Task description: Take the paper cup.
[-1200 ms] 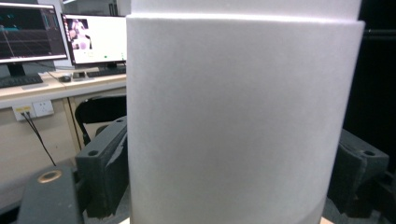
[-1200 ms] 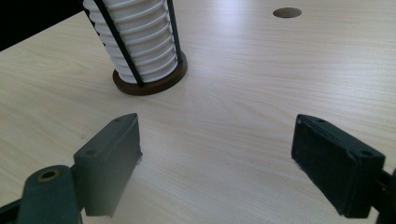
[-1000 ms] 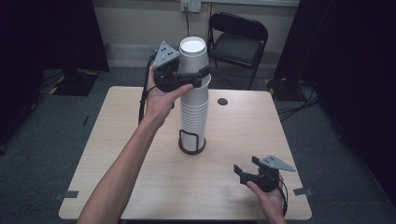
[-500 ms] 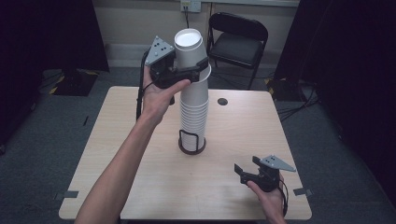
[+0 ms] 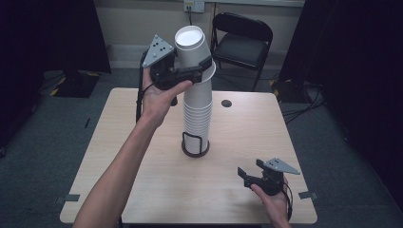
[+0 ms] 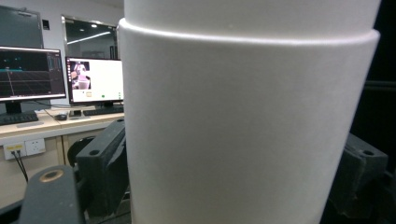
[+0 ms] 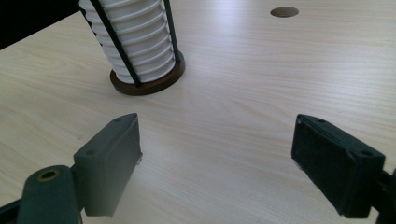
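Dark curtains and a black folding chair (image 5: 242, 40) frame the pale wood-grain table (image 5: 142, 175) at which you work. Your left gripper (image 5: 190, 71) pinches the top white paper cup (image 5: 192, 47) high above the table; in the left gripper view the black jaws press on both sides of its smooth wall. The cup tilts toward you, its mouth open upward, at the top of the tall stack of white paper cups (image 5: 197, 111) that stands in a round dark wire-framed holder (image 5: 195, 145) near the table's middle. Whether the cup is fully free of the one beneath it cannot be told. Your right gripper (image 5: 251, 176) rests low at the near right corner, well apart from the stack, jaws spread wide over bare wood. Risks from here, as a judgement: a tilted pull may drag a second cup along or tip the column; too firm a squeeze may crease the thin wall.
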A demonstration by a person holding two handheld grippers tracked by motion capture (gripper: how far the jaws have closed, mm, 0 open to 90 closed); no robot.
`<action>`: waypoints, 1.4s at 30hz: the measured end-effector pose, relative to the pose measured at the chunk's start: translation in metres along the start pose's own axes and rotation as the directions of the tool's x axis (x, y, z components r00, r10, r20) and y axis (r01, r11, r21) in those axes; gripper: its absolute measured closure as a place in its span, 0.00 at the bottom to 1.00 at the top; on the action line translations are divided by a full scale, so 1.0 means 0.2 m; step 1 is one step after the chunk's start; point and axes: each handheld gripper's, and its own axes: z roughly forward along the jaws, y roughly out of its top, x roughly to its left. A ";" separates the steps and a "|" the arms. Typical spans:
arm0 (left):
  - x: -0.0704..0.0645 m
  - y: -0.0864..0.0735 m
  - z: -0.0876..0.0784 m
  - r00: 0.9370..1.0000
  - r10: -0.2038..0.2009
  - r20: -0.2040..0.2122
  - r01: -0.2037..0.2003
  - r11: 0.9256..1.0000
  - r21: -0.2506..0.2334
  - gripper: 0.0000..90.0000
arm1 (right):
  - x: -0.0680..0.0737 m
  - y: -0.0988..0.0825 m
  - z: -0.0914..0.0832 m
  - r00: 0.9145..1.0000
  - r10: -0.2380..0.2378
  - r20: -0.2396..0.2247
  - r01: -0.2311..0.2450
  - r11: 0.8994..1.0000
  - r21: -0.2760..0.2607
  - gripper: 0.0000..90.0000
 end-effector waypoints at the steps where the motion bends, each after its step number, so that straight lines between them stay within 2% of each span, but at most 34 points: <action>1: 0.00 0.00 -0.01 1.000 0.006 0.001 -0.006 1.000 0.003 0.18 | 0.00 0.00 0.00 1.000 0.000 0.000 0.000 1.000 0.000 0.17; 3: 0.00 0.01 -0.02 1.000 0.012 0.001 -0.012 1.000 0.003 0.18 | 0.01 0.00 0.00 1.000 -0.001 0.001 0.001 1.000 -0.001 0.17; 6: 0.01 0.01 -0.03 1.000 -0.022 0.000 0.022 1.000 0.009 0.18 | 0.00 0.00 0.00 1.000 0.001 0.002 -0.001 1.000 0.000 0.17; 9: 0.02 0.02 -0.04 1.000 -0.028 -0.005 0.028 0.999 0.015 0.18 | 0.00 0.00 0.00 1.000 0.001 0.003 -0.001 1.000 0.000 0.17; 17: 0.01 0.03 -0.10 1.000 -0.010 0.004 0.010 1.000 0.012 0.18 | 0.00 0.00 0.00 1.000 -0.001 0.004 0.001 1.000 0.001 0.17; 30: 0.03 0.08 -0.28 1.000 -0.008 -0.002 0.008 1.000 -0.021 0.18 | 0.01 0.00 0.00 1.000 -0.002 0.005 0.002 1.000 0.003 0.17; 33: 0.03 0.08 -0.31 1.000 -0.003 0.001 0.003 1.000 -0.010 0.18 | 0.01 0.00 0.00 1.000 0.002 0.006 -0.002 1.000 0.001 0.17; 38: 0.01 0.03 -0.36 0.999 -0.032 0.023 0.032 0.999 -0.002 0.18 | 0.01 0.00 0.00 1.000 -0.001 0.004 0.001 1.000 -0.001 0.17; 42: -0.01 0.00 -0.41 0.999 -0.024 0.029 0.024 1.000 0.006 0.18 | 0.01 0.00 0.00 1.000 -0.004 0.005 0.004 1.000 -0.003 0.17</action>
